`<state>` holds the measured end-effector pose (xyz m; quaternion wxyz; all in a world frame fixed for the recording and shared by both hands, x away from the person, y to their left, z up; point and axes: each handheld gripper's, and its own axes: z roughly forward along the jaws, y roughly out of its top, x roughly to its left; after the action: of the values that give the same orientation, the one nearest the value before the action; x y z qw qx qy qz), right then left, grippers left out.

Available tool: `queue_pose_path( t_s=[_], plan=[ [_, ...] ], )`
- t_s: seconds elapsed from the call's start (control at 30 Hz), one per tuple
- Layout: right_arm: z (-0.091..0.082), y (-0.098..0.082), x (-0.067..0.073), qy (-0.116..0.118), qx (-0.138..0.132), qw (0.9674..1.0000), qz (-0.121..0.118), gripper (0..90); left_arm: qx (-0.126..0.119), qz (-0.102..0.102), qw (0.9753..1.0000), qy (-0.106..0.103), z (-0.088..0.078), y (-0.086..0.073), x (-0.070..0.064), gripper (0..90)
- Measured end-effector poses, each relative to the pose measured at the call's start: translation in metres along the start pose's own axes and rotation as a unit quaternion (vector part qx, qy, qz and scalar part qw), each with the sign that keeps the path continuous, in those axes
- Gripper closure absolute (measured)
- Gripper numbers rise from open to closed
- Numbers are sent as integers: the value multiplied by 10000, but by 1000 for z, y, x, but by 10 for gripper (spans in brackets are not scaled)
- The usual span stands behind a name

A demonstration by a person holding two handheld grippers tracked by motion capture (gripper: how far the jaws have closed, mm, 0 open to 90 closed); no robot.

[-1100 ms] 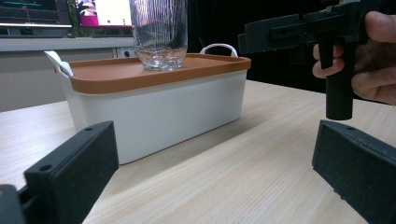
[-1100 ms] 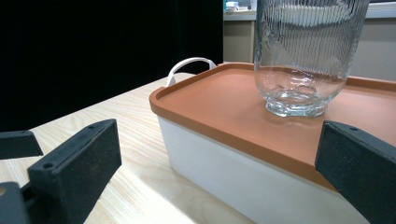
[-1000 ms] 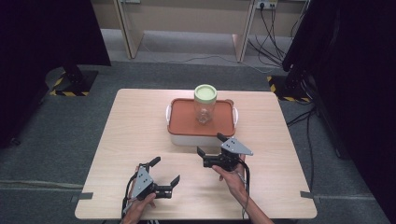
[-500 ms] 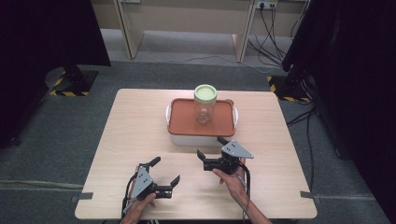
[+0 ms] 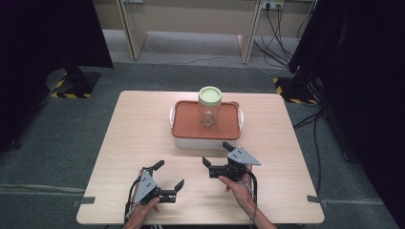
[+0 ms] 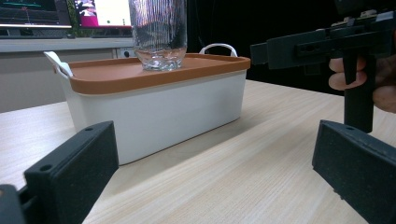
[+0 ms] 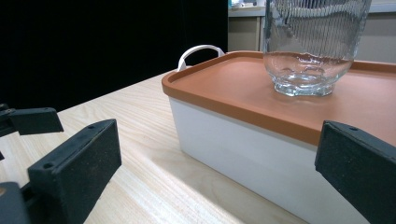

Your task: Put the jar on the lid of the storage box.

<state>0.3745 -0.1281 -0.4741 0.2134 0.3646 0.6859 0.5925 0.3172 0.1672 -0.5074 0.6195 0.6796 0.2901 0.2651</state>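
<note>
Glass jar (image 5: pixel 209 107) with a pale green lid (image 5: pixel 210 95) is seen in the high view standing upright on the orange lid (image 5: pixel 187 123) of a white box (image 5: pixel 200 142), which sits on the bench (image 5: pixel 124 138) toward twelve o'clock from the two grippers. Nothing can be made out inside the jar; the box is shut, so its contents are hidden. The right gripper (image 5: pixel 216 158) is held near the box's front wall, just at six o'clock of it, with its jaws apart and empty. The left gripper (image 5: pixel 168 174) lies toward eight o'clock from the right one, well apart from the box, its jaws also apart and empty.

In the left gripper view, the box (image 6: pixel 177 109) is seen at twelve o'clock between the spread jaws, with the ribbed base of the jar (image 6: pixel 159 35) resting on the orange lid (image 6: pixel 112 72); the right gripper (image 6: pixel 327 44) is held at two o'clock.

In the right gripper view, the box (image 7: pixel 243 154) stands close ahead, the clear jar (image 7: pixel 308 46) at one o'clock on its lid (image 7: pixel 233 84), and a white handle (image 7: pixel 198 52) at the far end.
</note>
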Motion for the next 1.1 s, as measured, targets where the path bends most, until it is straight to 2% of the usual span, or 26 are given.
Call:
queue_pose_path(
  t_s=[1.1],
  plan=[
    [-21,-12,4,116,28,9999,42,7,4,5,10000,-1,0,0,0,0]
  ],
)
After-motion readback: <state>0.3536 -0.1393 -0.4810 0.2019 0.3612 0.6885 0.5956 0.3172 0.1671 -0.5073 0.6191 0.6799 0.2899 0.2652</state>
